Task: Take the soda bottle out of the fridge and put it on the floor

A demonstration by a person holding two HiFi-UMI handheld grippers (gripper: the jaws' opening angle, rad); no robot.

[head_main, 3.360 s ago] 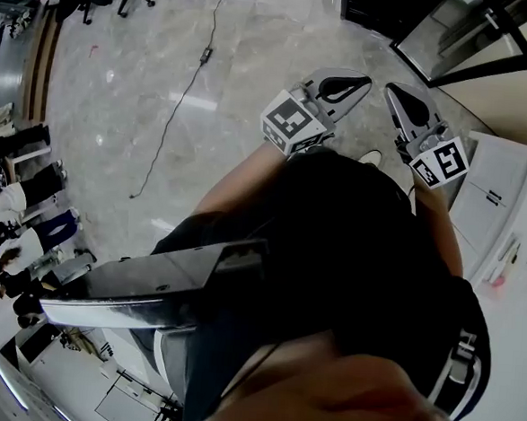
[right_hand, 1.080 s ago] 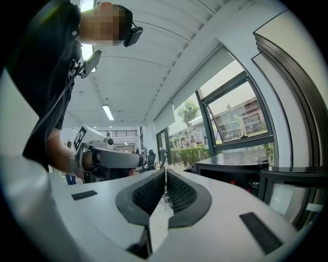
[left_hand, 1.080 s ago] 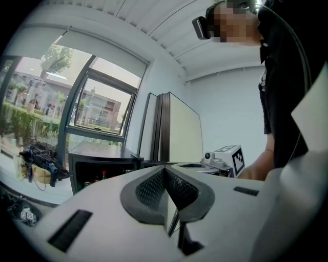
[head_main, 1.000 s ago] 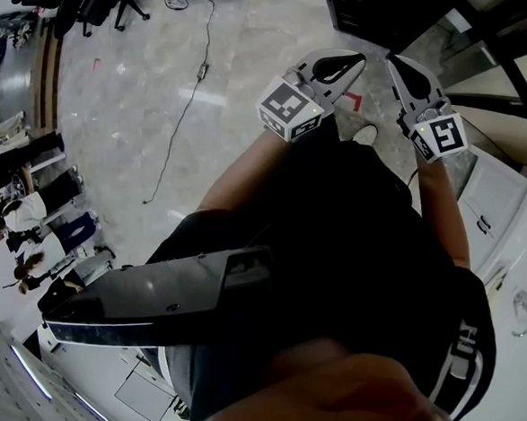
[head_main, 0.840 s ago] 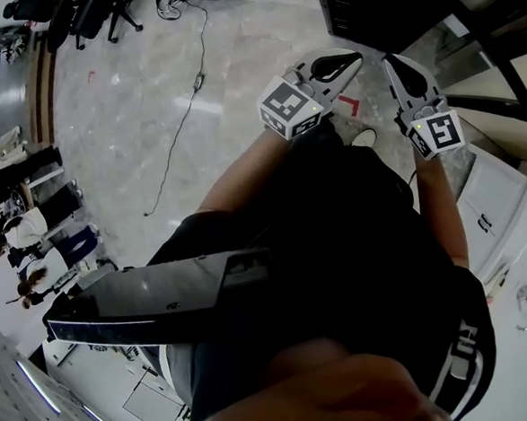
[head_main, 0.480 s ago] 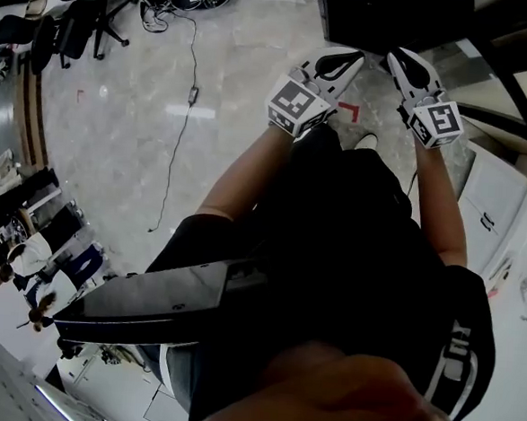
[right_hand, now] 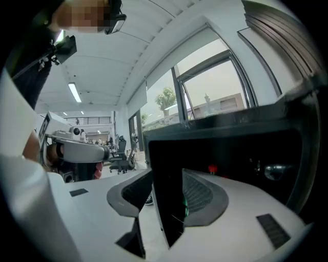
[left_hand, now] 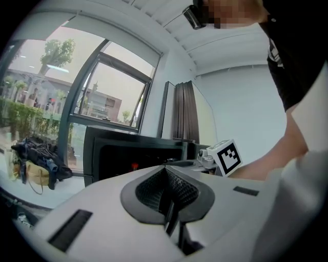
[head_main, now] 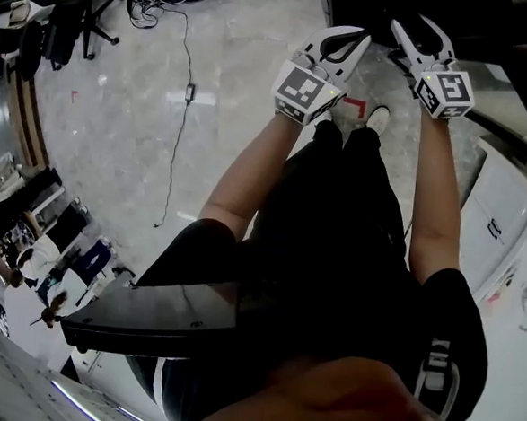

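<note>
1 fridge-door edge (right_hand: 161, 153) — inside the right hand-held gripper (right_hand: 168, 197), jaws just opening.

Two tools: left tool (head_main: 361, 39), right tool (head_main: 410, 23). Two marker cubes, one on each tool (head_main: 303, 89) (head_main: 445, 92). Two bare forearms (head_main: 247, 186) (head_main: 430, 208). One dark fridge (left_hand: 128, 156). One cable (head_main: 181, 127) on the floor. One red corner mark (head_main: 355, 103). One white shoe (head_main: 378, 119). At least two office chairs (head_main: 72, 16). Several people (head_main: 26, 260) at the left edge, too small to count.

A black cable (head_main: 190, 92) lies near office chairs (head_main: 66, 16), white cabinets (head_main: 511, 267) at right.
</note>
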